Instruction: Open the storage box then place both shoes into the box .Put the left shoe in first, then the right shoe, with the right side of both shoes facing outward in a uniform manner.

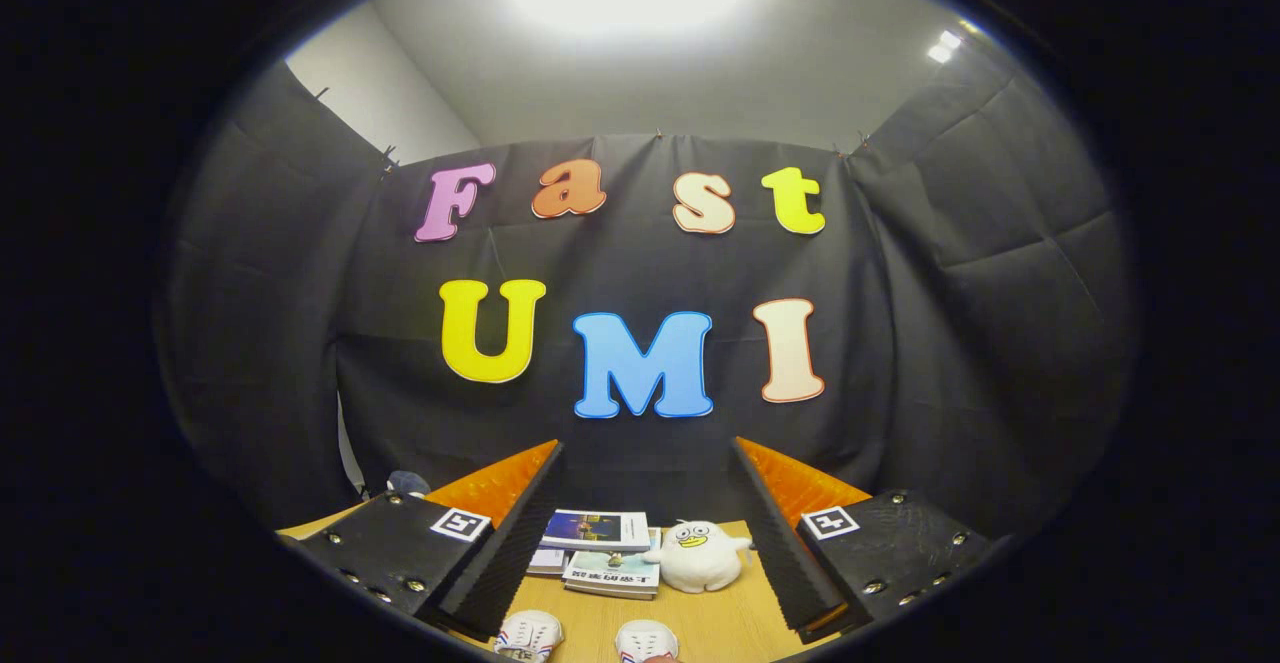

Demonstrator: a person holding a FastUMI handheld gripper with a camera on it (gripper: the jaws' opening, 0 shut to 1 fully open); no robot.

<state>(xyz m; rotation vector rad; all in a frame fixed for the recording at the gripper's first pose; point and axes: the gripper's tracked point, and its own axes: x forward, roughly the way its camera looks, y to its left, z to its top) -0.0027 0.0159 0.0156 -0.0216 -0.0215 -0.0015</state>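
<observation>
Shoes (pixel 585 638) before books (pixel 600 548), table (pixel 715 623)

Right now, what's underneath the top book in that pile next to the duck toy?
Under the top book lie more books stacked on the wooden table. Their covers are mostly hidden. The pile sits beyond the open gripper, beside the duck toy.
</observation>
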